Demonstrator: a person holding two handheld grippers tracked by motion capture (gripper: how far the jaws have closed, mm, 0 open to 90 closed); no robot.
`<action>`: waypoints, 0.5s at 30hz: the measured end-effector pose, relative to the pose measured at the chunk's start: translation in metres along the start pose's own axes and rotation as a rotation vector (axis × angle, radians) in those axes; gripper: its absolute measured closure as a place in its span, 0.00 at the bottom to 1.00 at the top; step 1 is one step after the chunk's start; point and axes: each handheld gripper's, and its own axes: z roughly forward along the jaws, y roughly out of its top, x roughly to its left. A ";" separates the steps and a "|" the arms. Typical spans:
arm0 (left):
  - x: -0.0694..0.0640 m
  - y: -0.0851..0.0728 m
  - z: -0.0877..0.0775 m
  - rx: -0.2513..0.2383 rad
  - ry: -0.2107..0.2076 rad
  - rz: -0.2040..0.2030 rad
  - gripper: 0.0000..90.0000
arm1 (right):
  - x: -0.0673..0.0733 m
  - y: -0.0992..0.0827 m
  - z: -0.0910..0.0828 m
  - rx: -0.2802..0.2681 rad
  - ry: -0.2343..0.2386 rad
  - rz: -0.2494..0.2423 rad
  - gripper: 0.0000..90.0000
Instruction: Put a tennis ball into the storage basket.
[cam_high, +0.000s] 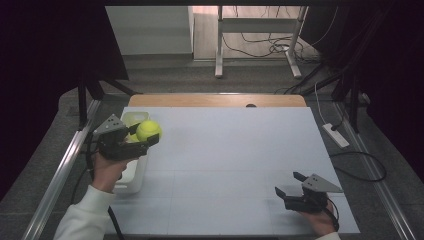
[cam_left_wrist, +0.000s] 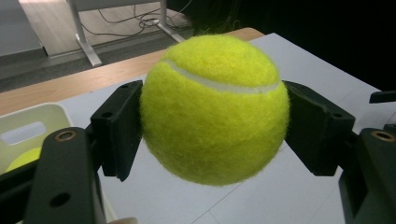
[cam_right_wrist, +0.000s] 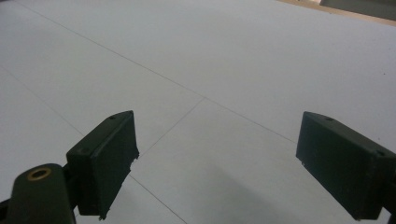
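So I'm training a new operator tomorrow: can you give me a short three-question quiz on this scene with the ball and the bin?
1. True or false: the left gripper is shut on the tennis ball.
2. Multiple choice: where does the white bin stand? A) at the left edge of the table B) at its middle C) beside the right gripper
3. Fill in: the right gripper's jaws stand ____ with nothing between them.

Key: 1 true; 2 A; 3 open
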 end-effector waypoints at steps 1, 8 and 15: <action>0.001 0.000 -0.001 0.000 0.004 -0.002 0.30 | 0.000 0.000 0.000 0.000 0.000 0.001 0.14; 0.008 -0.003 -0.001 0.005 0.021 -0.016 0.30 | 0.000 0.000 0.001 0.003 0.001 0.002 0.14; 0.017 -0.006 -0.004 0.002 0.045 -0.036 0.30 | 0.000 0.000 0.000 0.002 -0.001 0.001 0.14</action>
